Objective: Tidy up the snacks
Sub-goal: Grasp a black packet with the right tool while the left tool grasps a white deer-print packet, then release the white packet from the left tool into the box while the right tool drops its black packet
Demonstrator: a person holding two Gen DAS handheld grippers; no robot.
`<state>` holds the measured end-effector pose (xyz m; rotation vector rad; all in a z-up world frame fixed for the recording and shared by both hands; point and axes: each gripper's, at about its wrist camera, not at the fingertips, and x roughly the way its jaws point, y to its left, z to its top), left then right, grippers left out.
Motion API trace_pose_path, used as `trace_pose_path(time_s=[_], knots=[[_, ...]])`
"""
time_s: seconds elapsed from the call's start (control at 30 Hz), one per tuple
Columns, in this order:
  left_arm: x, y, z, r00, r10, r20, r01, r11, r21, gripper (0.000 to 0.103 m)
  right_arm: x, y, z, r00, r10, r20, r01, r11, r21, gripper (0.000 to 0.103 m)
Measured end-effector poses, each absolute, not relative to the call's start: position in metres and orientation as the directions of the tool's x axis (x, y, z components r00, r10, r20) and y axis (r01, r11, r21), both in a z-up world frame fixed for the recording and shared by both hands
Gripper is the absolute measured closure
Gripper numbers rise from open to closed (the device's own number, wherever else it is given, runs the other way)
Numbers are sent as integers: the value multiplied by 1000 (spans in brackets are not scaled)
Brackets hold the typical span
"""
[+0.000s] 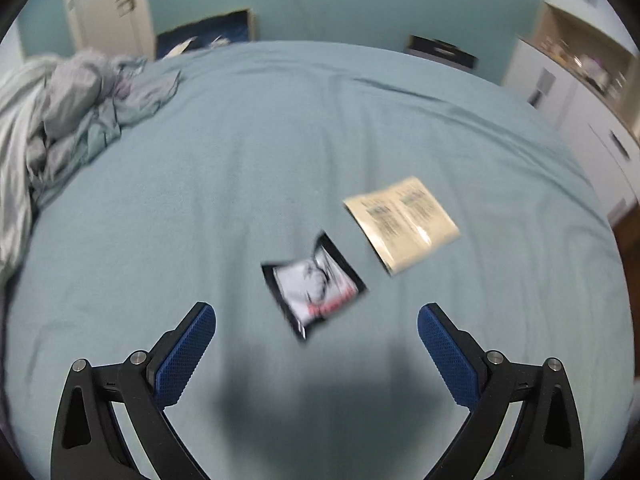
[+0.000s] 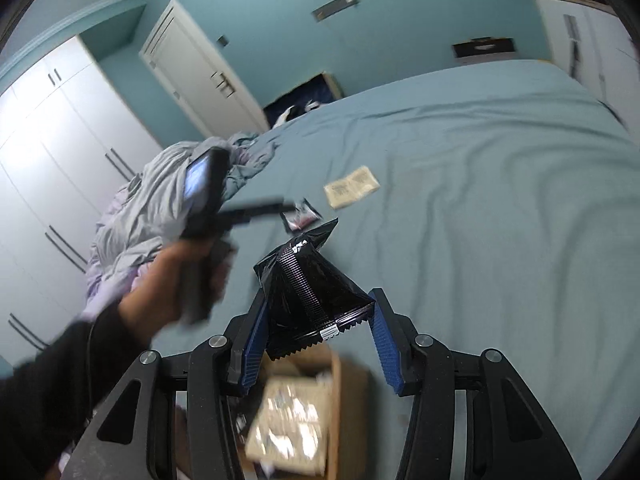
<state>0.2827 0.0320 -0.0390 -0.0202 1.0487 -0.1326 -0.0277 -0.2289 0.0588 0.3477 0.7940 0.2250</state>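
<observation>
- Left tool hangs above the bed with its blue pads spread wide and nothing between them.
- Just ahead of it we see a black-and-white snack packet lying flat on the blue sheet, blurred, with red print near its lower edge.
- Beside that, up and to the right, lies a beige snack packet, apart from the first by a strip of sheet.
- Right tool pinches a black snack bag, its pads pressed on either side of the bag's lower end, the crimped seam facing us.
- Below that bag we make out a cardboard box with pale, shiny packets inside; it is too blurred to say more.
- From the right wrist view, we catch the left hand gripping its handle off to the left, and both loose packets on the bed farther out.
- Crumpled grey bedding is heaped at the bed's left edge.
- White wardrobe doors and a teal wall stand behind.
</observation>
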Motion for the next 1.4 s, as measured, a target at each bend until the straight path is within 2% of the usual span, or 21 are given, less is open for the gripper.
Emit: trace_pose_path(time_s=[0.1,0.17,0.2,0.23,0.3,0.4,0.47,0.6,0.77,0.83,1.0,1.1,1.17,1.3,1.4], knots=[[309,39,-64,444,-116,-889,24,993,-117,3,-44,-226,41,644,344,-683,-47,910,413,56],[318,40,-78,414,-113,-903,1,992,-123,18,-34,-222,37,631,358,-688,-70,910,409,56],[320,39,-84,395,-126,-910,8,991,-134,43,-27,-222,36,630,362,-688,-74,909,410,56],[322,38,-90,368,-140,-919,20,989,-143,61,-20,-222,34,624,368,-689,-74,906,416,56],[319,36,-86,403,-126,-907,37,992,-121,72,-9,-221,32,610,386,-692,-78,899,432,56],[308,33,-75,430,-110,-896,73,994,-87,76,-1,-221,29,602,374,-705,-84,908,410,56],[289,29,-59,489,-99,-867,117,992,-47,77,3,-220,28,589,379,-714,-79,906,416,56],[243,28,-21,543,-148,-826,195,980,-48,77,8,-221,32,586,374,-719,-78,909,410,56],[153,27,26,590,-171,-789,282,959,3,77,-5,-215,45,600,354,-717,-97,922,375,56],[112,27,42,582,-205,-787,309,951,-20,77,-10,-213,51,607,351,-713,-108,925,363,56],[34,27,46,489,-312,-815,359,923,-138,76,-16,-213,52,606,354,-712,-95,921,377,56],[6,14,38,450,-309,-838,422,900,-104,75,-20,-212,55,614,334,-715,-83,928,362,56],[-6,5,30,418,-326,-848,474,875,-103,68,-23,-210,57,618,327,-715,-79,931,357,56],[-12,7,24,444,-315,-839,466,881,-84,36,-27,-206,59,622,309,-719,-78,939,336,56],[-2,25,24,489,-256,-834,366,928,-70,35,-28,-201,61,618,320,-719,-91,937,339,56]])
